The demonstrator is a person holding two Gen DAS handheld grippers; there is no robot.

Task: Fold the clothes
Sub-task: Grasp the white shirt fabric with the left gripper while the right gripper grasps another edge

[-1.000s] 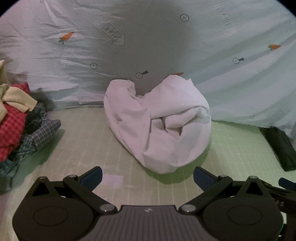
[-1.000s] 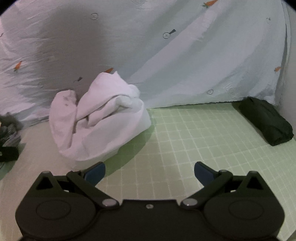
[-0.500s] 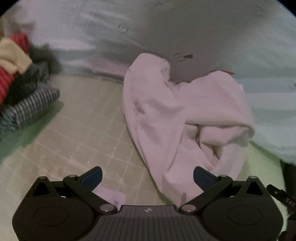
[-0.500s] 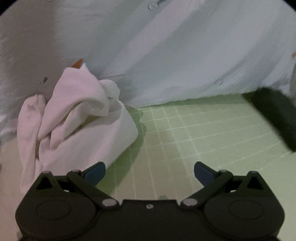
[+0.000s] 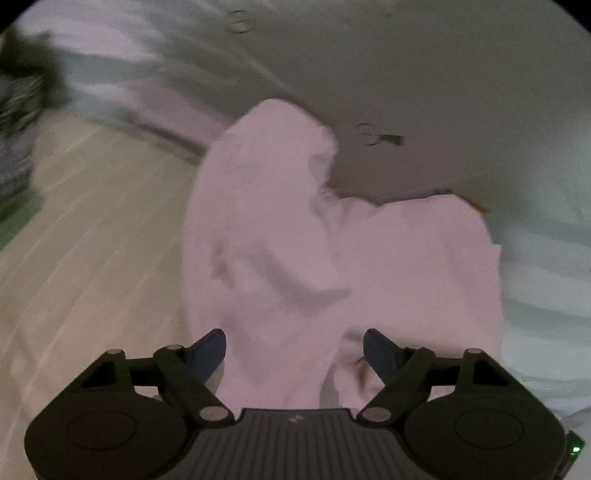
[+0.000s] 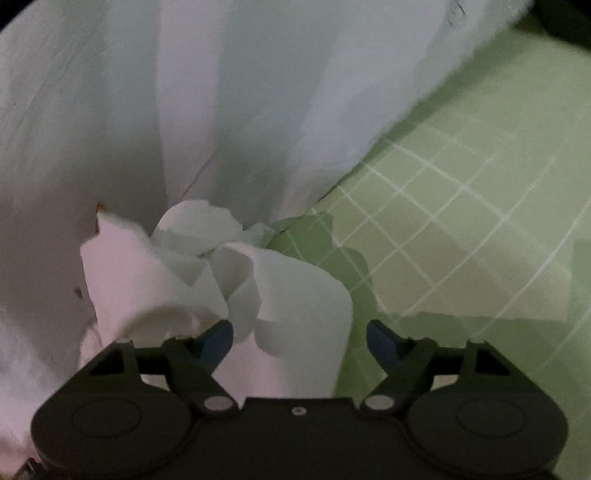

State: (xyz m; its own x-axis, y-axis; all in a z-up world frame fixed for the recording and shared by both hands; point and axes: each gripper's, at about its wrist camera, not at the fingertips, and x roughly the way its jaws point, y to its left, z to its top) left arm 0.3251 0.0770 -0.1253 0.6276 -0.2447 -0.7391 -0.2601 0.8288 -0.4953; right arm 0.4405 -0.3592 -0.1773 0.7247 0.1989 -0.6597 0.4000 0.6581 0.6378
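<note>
A crumpled white garment (image 5: pixel 317 258) lies on the green grid mat against the pale backdrop sheet. In the left wrist view, blurred, my left gripper (image 5: pixel 294 349) is right over its near edge. Cloth fills the gap between the blue fingertips (image 5: pixel 207 349), and the jaws are closing; the pads do not press on it. The right wrist view shows the same garment (image 6: pixel 280 291) bunched under my right gripper (image 6: pixel 300 341). Folds lie between its fingers, nearer the left fingertip (image 6: pixel 218 339), and these jaws are closing too, with the right pad clear of the cloth.
A pile of checked and dark clothes (image 5: pixel 18 110) sits at the far left in the left wrist view. The pale printed sheet (image 6: pixel 240 92) hangs behind the garment. Green grid mat (image 6: pixel 461 221) spreads to the right, with a dark bundle (image 6: pixel 569 18) at its far corner.
Both grippers have dropped in close to the white garment, which now fills the space between their fingers. Both sets of jaws have narrowed, and both views have rolled.
</note>
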